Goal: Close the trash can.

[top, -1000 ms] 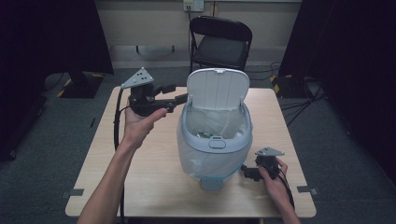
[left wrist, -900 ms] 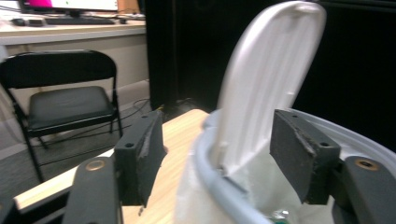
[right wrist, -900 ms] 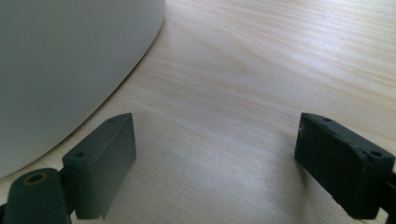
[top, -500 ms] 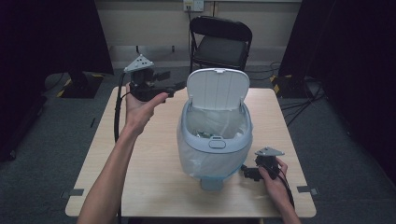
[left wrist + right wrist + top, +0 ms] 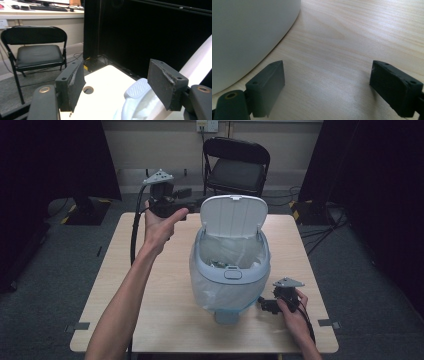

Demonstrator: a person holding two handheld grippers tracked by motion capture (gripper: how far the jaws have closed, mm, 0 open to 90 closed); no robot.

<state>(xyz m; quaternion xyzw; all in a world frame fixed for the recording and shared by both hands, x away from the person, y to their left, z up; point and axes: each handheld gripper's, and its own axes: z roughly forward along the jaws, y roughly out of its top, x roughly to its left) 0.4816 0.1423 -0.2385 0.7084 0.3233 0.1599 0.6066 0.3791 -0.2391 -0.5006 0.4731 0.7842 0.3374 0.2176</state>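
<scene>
Bin [image 5: 227, 270] contents blurred — lid [image 5: 233, 216] upright, chair [image 5: 235, 167] legs cut off

No lettering, label, brand mark, number or sign is showing legibly on anything in these views. The pale bin [image 5: 230, 270], its raised lid [image 5: 233, 217] and the table [image 5: 150, 285] are showing no readable marking.

the bin [image 5: 229, 270] stands mid-table [image 5: 150, 290], lid [image 5: 233, 216] raised at its far side; a folding chair [image 5: 235, 167] stands behind the table.
</scene>
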